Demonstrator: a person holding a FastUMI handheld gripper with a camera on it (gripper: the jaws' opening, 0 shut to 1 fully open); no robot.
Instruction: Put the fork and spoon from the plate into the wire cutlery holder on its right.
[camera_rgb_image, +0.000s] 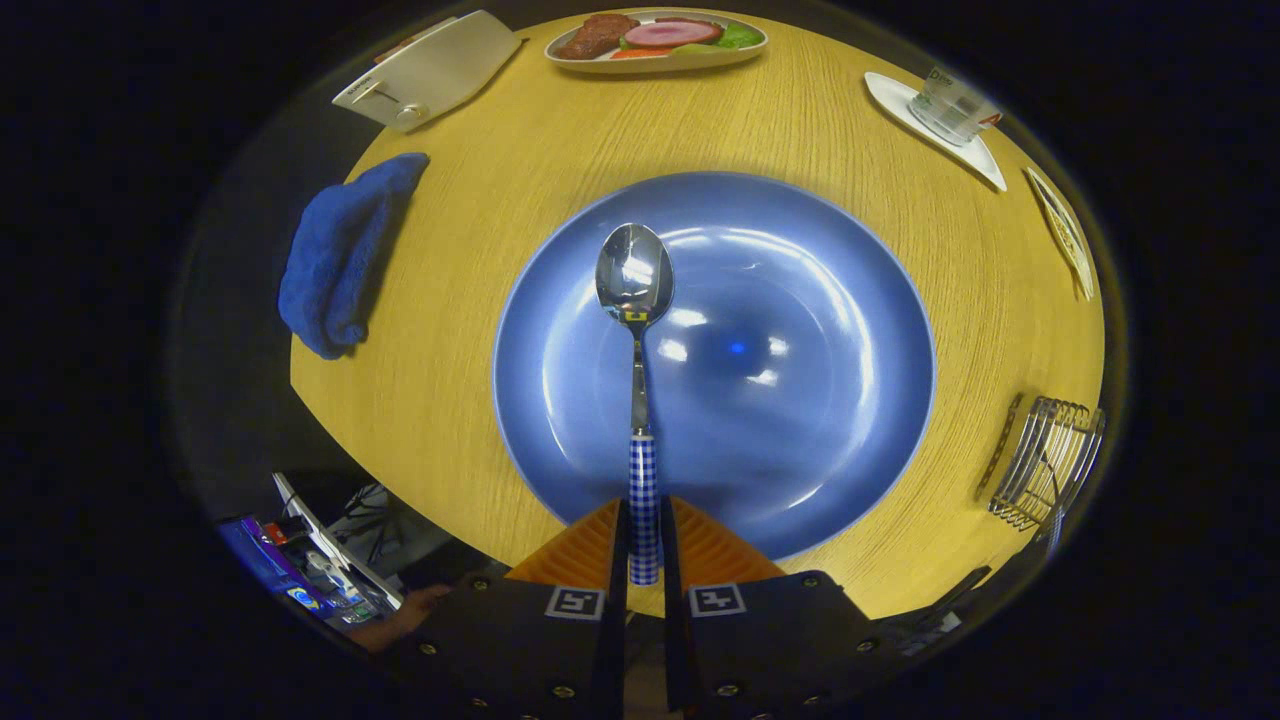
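One spoon (636, 345), checked handle, shiny bowl, clamped in jaws

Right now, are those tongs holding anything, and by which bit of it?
Yes. The tongs are shut on the spoon, pinching the checked end of its handle between both fingers. Its bowl points away from them, over the blue plate.

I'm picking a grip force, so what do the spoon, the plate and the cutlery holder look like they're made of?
Spoon, held between the gripper fingers: polished metal bowl with mirror reflections; the checked handle looks plastic, though that is unsure. Plate: probably glazed ceramic, glossy blue with bright highlights. Wire cutlery holder: thin shiny metal wire.
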